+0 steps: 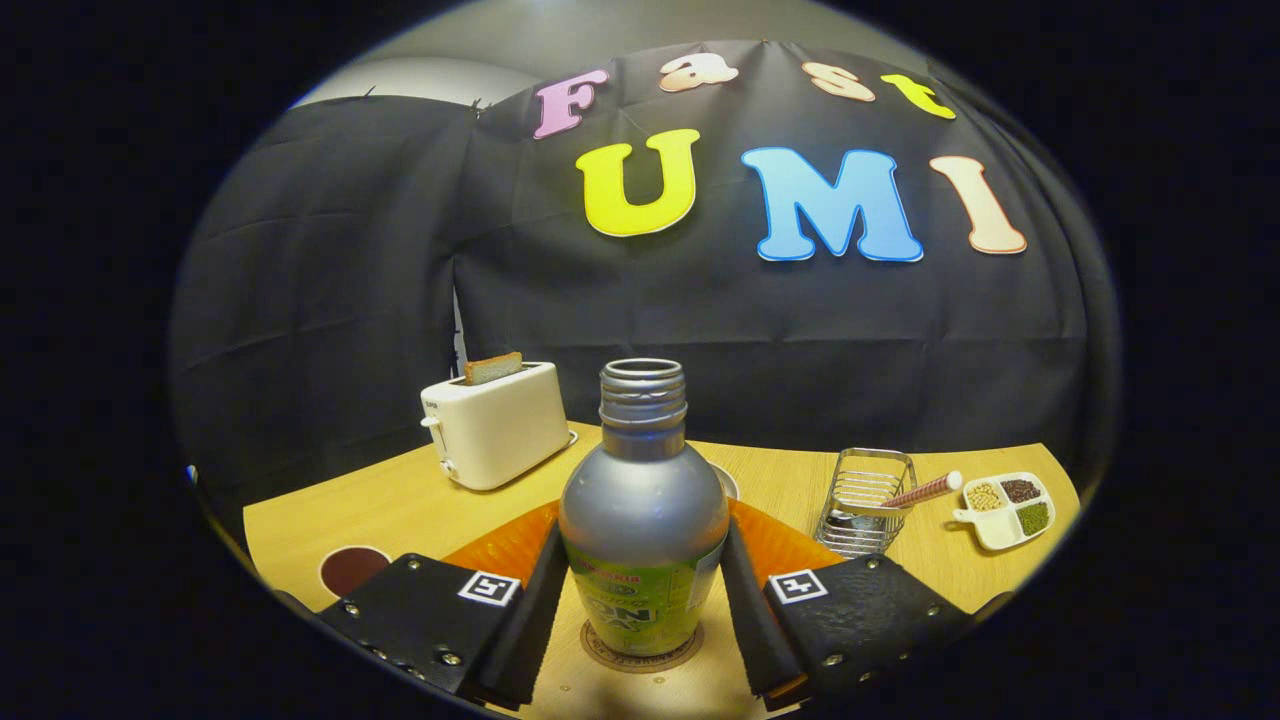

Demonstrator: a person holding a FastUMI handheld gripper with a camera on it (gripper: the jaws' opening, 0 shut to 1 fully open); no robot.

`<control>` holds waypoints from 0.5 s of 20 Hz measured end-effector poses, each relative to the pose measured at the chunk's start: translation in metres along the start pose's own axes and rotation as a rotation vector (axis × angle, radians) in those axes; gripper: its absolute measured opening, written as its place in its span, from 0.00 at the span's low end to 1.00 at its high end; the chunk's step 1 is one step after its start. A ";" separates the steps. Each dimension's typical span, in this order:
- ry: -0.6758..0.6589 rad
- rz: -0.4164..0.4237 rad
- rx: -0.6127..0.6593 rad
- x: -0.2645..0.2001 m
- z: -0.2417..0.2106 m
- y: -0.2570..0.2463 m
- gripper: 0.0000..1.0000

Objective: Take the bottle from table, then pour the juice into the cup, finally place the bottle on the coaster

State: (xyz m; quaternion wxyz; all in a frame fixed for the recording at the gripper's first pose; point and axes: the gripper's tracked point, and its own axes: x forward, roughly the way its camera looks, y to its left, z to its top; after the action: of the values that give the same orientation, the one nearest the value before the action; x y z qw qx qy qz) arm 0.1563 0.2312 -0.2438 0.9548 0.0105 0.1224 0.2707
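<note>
bottle [643, 520] hides most of cup [728, 481]

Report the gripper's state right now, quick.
Gripper: fingers touch both sides of the bottle, which stands upright on the round coaster; whether they press or have let go cannot be told.

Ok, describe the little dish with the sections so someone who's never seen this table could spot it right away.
Start at the wooden table and look past the bottle standing between the hand-held gripper's fingers. Beyond the right finger, beside the wire basket, sits a small white divided dish. Its compartments hold pale, dark and green grains.
</note>
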 end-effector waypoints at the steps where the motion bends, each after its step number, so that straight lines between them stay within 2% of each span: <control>1: 0.003 0.000 -0.003 0.003 -0.003 0.001 0.76; 10: 0.024 -0.028 -0.001 0.014 -0.025 -0.001 0.76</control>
State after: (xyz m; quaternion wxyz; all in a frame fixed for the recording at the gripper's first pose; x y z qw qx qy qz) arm 0.1624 0.2363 -0.2714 0.9570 0.0051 0.1339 0.2573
